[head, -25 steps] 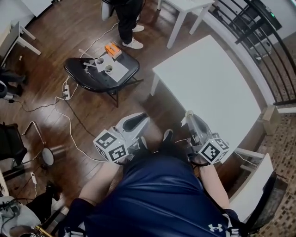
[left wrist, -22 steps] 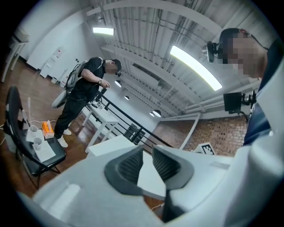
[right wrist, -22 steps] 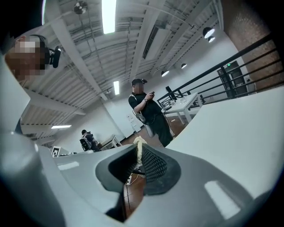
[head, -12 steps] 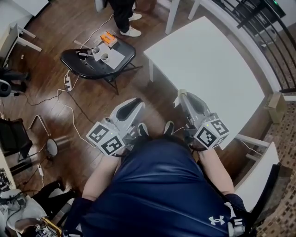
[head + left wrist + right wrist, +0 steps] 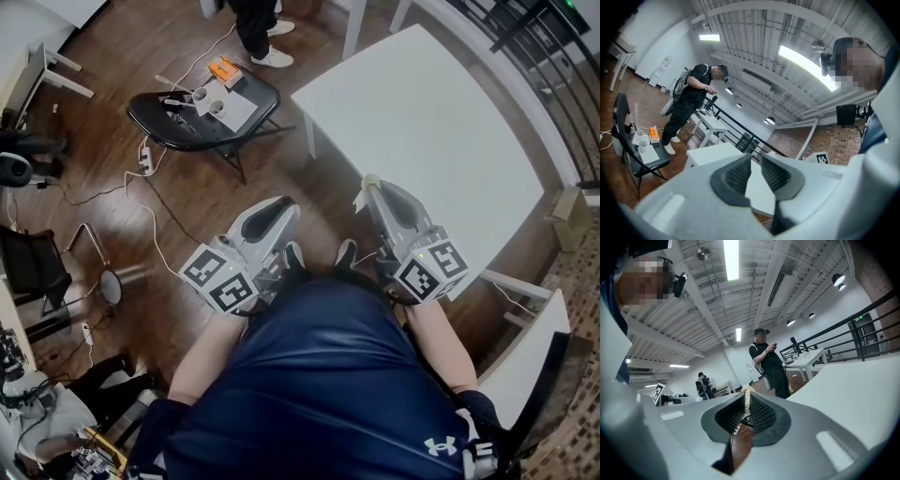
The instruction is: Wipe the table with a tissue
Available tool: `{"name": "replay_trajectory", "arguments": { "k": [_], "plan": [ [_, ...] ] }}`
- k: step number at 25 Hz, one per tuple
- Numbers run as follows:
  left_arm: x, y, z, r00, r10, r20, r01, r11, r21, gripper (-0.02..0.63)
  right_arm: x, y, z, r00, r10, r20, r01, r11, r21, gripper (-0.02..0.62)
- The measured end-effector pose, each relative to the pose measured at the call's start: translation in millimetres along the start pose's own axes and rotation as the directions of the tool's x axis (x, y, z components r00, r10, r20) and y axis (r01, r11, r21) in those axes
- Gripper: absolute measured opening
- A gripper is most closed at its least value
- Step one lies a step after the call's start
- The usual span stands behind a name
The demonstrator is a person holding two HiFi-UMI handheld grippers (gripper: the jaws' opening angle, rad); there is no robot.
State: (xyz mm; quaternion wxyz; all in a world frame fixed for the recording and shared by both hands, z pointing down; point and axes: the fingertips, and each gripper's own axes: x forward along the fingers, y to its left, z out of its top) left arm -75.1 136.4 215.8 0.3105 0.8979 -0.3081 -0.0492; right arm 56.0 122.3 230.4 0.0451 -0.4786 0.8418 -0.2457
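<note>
Two grippers are held out in front of the wearer, low centre of the head view, above brown wooden floor.

- Left gripper (image 5: 281, 208): jaws released, a plain gap between the ribbed dark pads, nothing in it. In its own view the white square table (image 5: 717, 152) shows through the gap.
- Right gripper (image 5: 368, 193): jaws clenched on a thin pale cream tissue (image 5: 746, 397), a strip of which pokes up past the pad tips. In the head view the tissue (image 5: 364, 187) is a small pale scrap at the gripper's tip, right at the table's near-left edge.
- White square table (image 5: 422, 112) fills the upper right of the head view, set corner-on to the wearer.
- Black folding chair (image 5: 169, 127), upper left, stands just beside the table's left corner. On its seat: white cups, a white sheet and a small orange box (image 5: 226, 71).
- White cable (image 5: 155, 220) trails across the floor between chair and wearer, running from a white power strip (image 5: 145, 155) by the chair leg.
- Bystander in dark clothes and white shoes (image 5: 253, 28) stands beyond the chair, top edge of frame.
- Black metal railing (image 5: 553, 47) runs along the far side, upper right corner.
- Second white tabletop (image 5: 525, 342) sits at lower right, close to the wearer's right arm.
</note>
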Motion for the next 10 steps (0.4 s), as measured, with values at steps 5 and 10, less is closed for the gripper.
{"name": "replay_trajectory", "arguments": {
  "k": [5,10],
  "plan": [
    [0.2,-0.9,0.8,1.000,-0.002,0.005,0.002,1.000,0.006,0.064,0.4,1.5,1.2,1.000,0.011,0.002,-0.011,1.000,-0.011,0.035],
    [-3.0,-0.6,0.1,1.000,-0.001,-0.001,0.001,1.000,0.004,0.064,-1.1,3.1,-0.3,1.000,0.007,-0.007,-0.008,1.000,-0.009,0.035]
  ]
}}
